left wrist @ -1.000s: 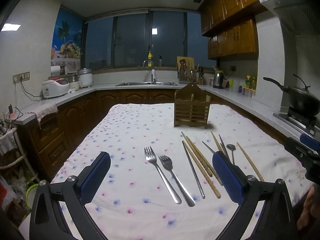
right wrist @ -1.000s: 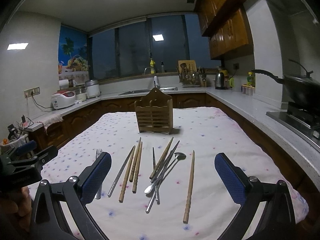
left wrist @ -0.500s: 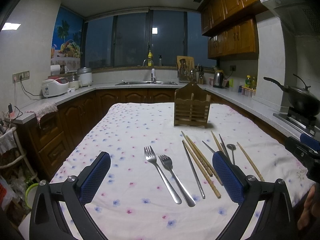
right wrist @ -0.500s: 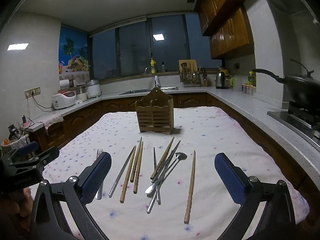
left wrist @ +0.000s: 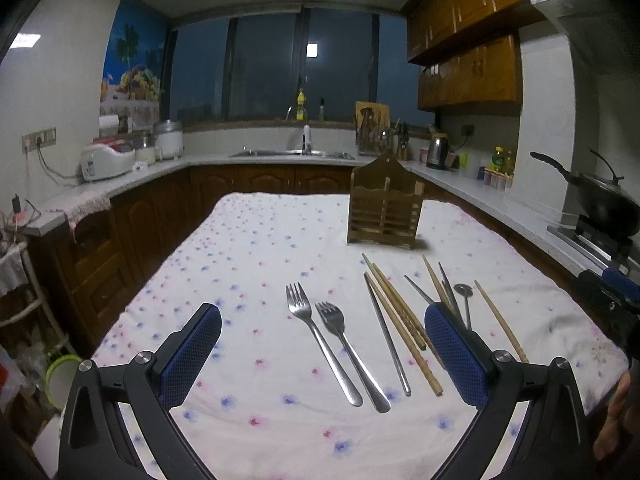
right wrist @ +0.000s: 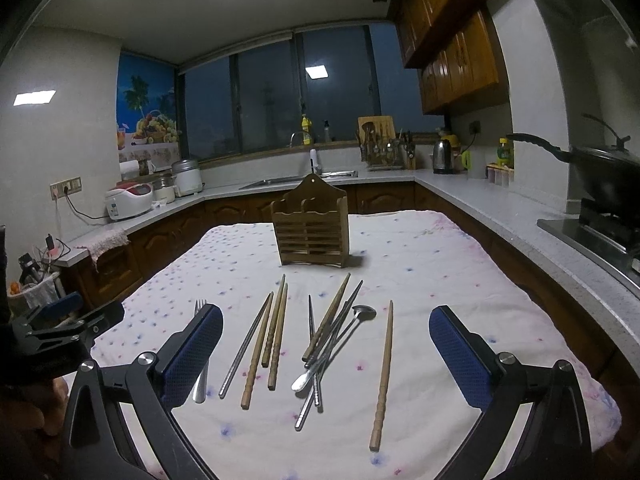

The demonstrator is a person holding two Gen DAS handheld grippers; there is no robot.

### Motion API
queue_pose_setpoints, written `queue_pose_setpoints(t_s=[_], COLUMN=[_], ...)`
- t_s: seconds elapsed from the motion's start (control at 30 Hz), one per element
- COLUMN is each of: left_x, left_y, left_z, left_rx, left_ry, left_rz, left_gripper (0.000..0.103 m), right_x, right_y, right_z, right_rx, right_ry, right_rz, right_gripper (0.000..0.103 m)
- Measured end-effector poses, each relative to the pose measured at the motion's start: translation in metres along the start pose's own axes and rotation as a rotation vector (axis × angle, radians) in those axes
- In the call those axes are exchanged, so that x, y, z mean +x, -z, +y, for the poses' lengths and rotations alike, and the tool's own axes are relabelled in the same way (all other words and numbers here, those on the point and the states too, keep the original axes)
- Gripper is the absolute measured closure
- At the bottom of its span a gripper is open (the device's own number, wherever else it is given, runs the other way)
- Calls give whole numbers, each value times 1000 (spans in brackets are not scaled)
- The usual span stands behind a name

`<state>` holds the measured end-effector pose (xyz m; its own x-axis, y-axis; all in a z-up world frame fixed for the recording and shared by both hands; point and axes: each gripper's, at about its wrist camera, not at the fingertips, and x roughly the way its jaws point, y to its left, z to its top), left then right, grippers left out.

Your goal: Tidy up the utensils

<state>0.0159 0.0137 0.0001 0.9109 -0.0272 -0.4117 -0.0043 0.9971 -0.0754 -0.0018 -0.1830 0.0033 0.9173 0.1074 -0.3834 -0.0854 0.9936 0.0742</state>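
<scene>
A wooden utensil holder [left wrist: 384,210] [right wrist: 311,232] stands upright at the far middle of the flowered tablecloth [left wrist: 248,264]. Two steel forks [left wrist: 320,344] lie side by side before my left gripper [left wrist: 322,354], which is open and empty above the near edge. Right of the forks lie wooden chopsticks [left wrist: 400,320], steel chopsticks [left wrist: 386,334] and a small spoon [left wrist: 464,300]. In the right wrist view wooden chopsticks [right wrist: 276,336], a crossed pile with the spoon [right wrist: 340,340] and a lone chopstick [right wrist: 385,372] lie before my open, empty right gripper [right wrist: 326,356].
Counters run round the table, with a sink [left wrist: 292,155] at the back, a rice cooker [left wrist: 106,160] on the left and a wok on a stove [left wrist: 600,200] on the right. Each gripper shows at the side edge of the other's view.
Both grippers have drifted very slightly; the utensils and the holder have not moved.
</scene>
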Motion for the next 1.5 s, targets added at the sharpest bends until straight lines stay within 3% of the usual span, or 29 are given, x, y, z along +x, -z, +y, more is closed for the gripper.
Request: queue_pose_setpoints(t_s=[0.53,0.67,0.93,1.27,1.4,1.5], left_x=[59,83,134,219,260,290], left_y=[-53,-67,-91,-118,-126,-131], left_z=[19,21,20,1,-3,-8], left_rx=[-92,-104,-112,-79,-75,-72], left_ry=[90,106,142,181,190,189], left_rz=[176,232,338,467,520,555], left_gripper=[1,7,19,43,49,52], right_x=[40,60,106,180,214,240], right_y=[-23,-26,-25,-46,-49,-50], right_z=[-25,-44,-64,-64,-66,-68], right_rx=[93,134,192,200,215,242], right_ry=[-7,-14,-27,-105,-116,-146], right_rz=[154,217,378,467,511,543], right_gripper=[1,2,27,54,68,72])
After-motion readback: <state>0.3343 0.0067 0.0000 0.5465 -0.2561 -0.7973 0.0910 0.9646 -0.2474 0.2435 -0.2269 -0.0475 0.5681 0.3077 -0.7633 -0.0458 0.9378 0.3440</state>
